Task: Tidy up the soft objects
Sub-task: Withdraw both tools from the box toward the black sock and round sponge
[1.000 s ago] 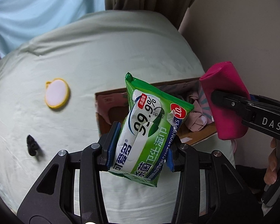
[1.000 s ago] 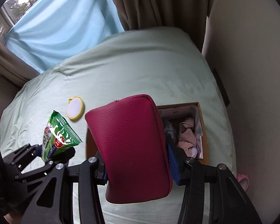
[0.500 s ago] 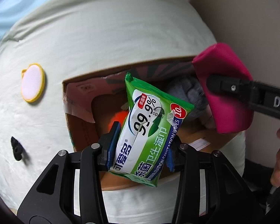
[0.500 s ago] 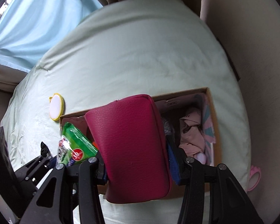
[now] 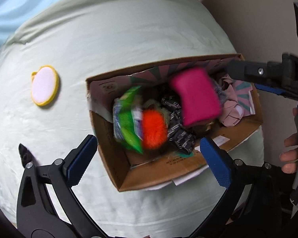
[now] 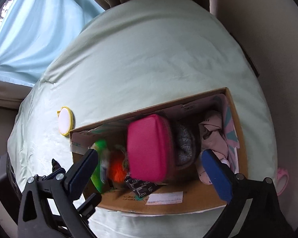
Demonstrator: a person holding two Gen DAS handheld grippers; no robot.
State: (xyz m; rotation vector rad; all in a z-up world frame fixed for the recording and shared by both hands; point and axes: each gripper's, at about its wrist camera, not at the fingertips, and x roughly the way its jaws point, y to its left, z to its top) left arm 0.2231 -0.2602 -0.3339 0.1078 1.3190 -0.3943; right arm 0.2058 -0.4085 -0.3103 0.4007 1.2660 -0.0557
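While both grippers gape empty, the cardboard box holds wipes pack and pink pouch.

**Cloth, card and plastic: how the surfaces look**

The box is plain brown cardboard, matt, with a paper label and rough torn edges. Inside, at its 9 o'clock end, the wipes pack is glossy green plastic film. Beside it the orange ball looks fluffy, like fur. The pink pouch has a fine-grained, faintly shiny skin. A grey knit at its 3 o'clock looks woolly. The bed sheet is smooth, matt, pale green cloth with soft creases. The left gripper and right gripper are matt black plastic with metal screws and rough-dotted blue pads.
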